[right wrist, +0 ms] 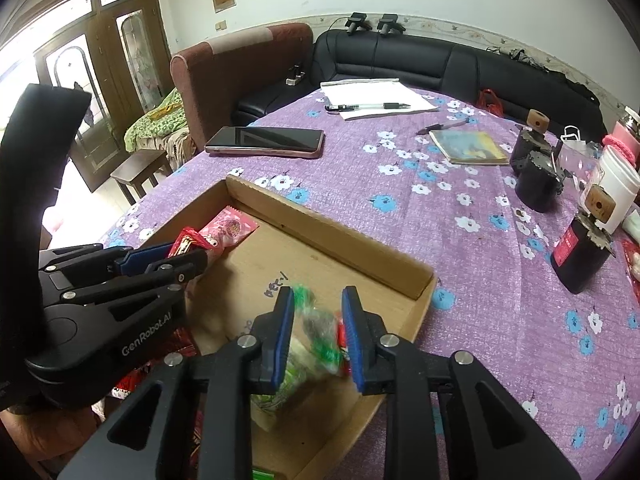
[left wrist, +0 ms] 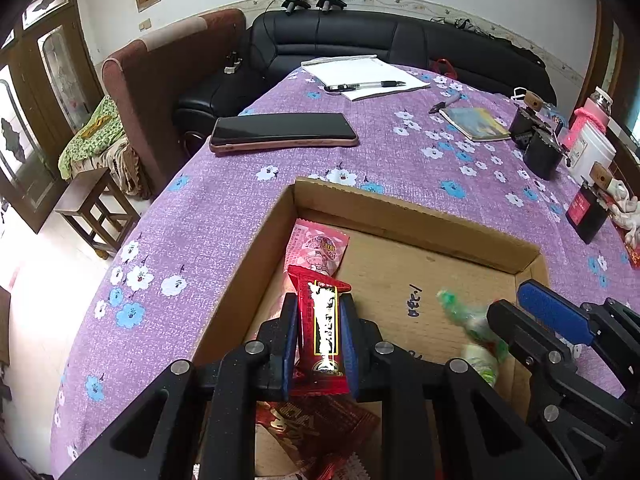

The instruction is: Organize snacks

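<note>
Lengthwise, red snack bar [left wrist: 325, 330] clamped in left gripper [left wrist: 320, 334] (pointing away), above cardboard box [left wrist: 400, 204]

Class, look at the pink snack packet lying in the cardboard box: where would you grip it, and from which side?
Grip the pink snack packet by its far crimped end, coming from above. It lies flat on the box floor, and the left gripper with its red bar covers the near end.

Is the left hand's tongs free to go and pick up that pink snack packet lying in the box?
Probably not yet. The left tongs are shut on a red snack bar, so they would have to drop it first. Otherwise the pink packet lies just ahead in the cardboard box with nothing over it.
</note>
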`<move>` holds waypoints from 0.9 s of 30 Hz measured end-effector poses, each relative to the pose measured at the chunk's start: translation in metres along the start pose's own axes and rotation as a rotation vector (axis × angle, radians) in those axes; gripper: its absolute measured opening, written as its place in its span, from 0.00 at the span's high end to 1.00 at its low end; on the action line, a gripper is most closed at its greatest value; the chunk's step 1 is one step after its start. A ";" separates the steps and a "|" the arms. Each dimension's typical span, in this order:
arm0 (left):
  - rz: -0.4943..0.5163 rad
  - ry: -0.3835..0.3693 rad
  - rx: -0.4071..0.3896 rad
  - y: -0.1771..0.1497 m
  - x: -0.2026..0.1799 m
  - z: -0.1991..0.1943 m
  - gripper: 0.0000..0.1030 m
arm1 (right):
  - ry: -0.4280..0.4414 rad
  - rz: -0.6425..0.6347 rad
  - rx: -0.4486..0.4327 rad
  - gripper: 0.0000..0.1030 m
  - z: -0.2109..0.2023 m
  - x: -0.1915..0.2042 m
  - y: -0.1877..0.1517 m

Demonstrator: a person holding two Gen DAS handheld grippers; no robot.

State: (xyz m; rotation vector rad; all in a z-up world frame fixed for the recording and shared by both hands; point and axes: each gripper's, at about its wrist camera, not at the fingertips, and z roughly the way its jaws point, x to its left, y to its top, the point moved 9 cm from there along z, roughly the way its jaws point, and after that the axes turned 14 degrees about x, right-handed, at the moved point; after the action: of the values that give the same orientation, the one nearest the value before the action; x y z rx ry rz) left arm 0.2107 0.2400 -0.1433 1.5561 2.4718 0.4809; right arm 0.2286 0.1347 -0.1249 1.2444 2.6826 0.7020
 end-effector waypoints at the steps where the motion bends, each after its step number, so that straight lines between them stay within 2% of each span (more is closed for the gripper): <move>1: -0.002 -0.004 0.001 0.000 0.000 -0.001 0.79 | 0.000 0.004 -0.004 0.63 -0.002 -0.001 0.000; 2: -0.004 -0.005 -0.001 -0.001 0.001 -0.002 0.79 | -0.004 0.007 -0.012 0.58 -0.004 -0.002 0.001; 4: -0.004 -0.004 -0.013 -0.001 0.002 -0.007 0.78 | -0.006 0.008 -0.024 0.58 -0.010 -0.002 0.001; 6: -0.009 -0.013 -0.025 -0.002 0.002 -0.013 0.64 | -0.012 0.009 -0.037 0.58 -0.018 -0.003 0.001; 8: -0.011 -0.021 -0.048 -0.003 0.001 -0.021 0.40 | -0.011 0.012 -0.049 0.58 -0.025 -0.003 0.001; 14: 0.001 -0.020 -0.097 -0.009 -0.001 -0.044 0.35 | -0.021 0.022 -0.077 0.57 -0.046 -0.007 -0.006; 18: -0.004 -0.027 -0.133 -0.019 -0.001 -0.063 0.27 | -0.034 0.033 -0.105 0.48 -0.065 -0.010 -0.015; 22: -0.001 -0.026 -0.168 -0.027 -0.003 -0.080 0.19 | -0.039 0.047 -0.124 0.46 -0.080 -0.013 -0.026; 27: 0.000 -0.021 -0.197 -0.039 -0.004 -0.100 0.14 | -0.049 0.057 -0.147 0.32 -0.098 -0.014 -0.037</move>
State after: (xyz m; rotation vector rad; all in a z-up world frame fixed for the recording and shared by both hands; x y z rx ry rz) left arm 0.1481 0.2032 -0.0647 1.4756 2.3291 0.6817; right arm 0.1845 0.0675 -0.0560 1.2870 2.5147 0.8471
